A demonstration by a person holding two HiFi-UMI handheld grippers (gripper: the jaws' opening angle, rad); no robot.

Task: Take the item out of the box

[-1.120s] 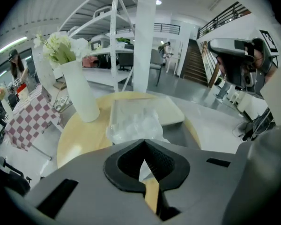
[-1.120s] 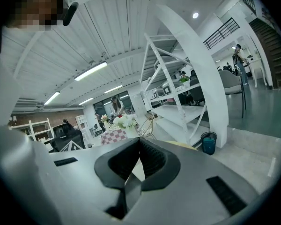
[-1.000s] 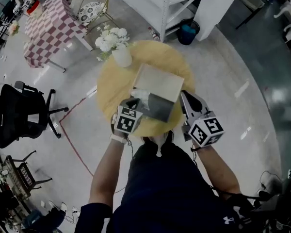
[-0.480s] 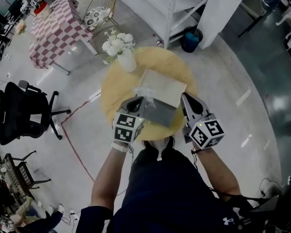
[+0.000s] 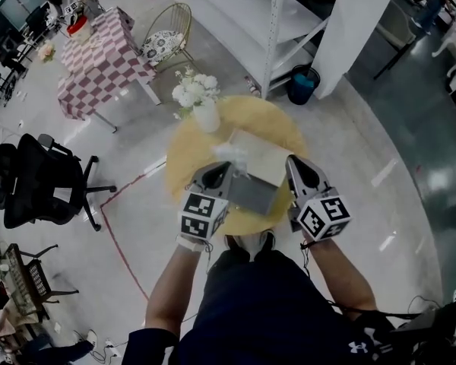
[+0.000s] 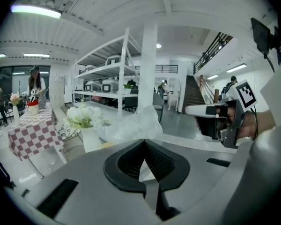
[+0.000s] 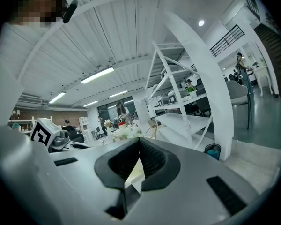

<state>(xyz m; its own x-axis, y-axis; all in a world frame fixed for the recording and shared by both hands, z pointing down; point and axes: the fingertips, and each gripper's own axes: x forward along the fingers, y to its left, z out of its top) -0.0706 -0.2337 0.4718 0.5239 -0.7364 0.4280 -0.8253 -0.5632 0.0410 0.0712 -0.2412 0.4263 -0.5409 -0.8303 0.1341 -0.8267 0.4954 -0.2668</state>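
Two grippers flanked the box (image 5: 260,161) on the round yellow counter (image 5: 184,152), one at each side of its near end. The item (image 5: 229,153), a crumpled piece of clear wrap or film, stuck up out of the box at its far left corner.

It lay straight ahead of the left gripper (image 5: 217,171), just past its tips. In the left gripper view the same film (image 6: 131,125) rose directly above the tips of that gripper (image 6: 143,142). The right gripper (image 5: 296,163) sat against or just beside the box's right edge, with the full width of the box between it and the item. The left was therefore plainly the nearer one.

Each gripper was clenched, its tips meeting. Only a pale sliver of surface beyond showed in the gap behind the tips, and nothing was visibly pinched, in the right gripper (image 7: 139,139) as in the left. The item had no clear long axis. It was a loose upright bunch, so no approach angle looked better than another.

My judgement was that the coming move belonged to the left gripper. It would have to release, go a little forward and up over the corner, then close on the bunch. The vase (image 5: 206,115) of white flowers stood beyond that corner, apart from the box and probably out of the way.
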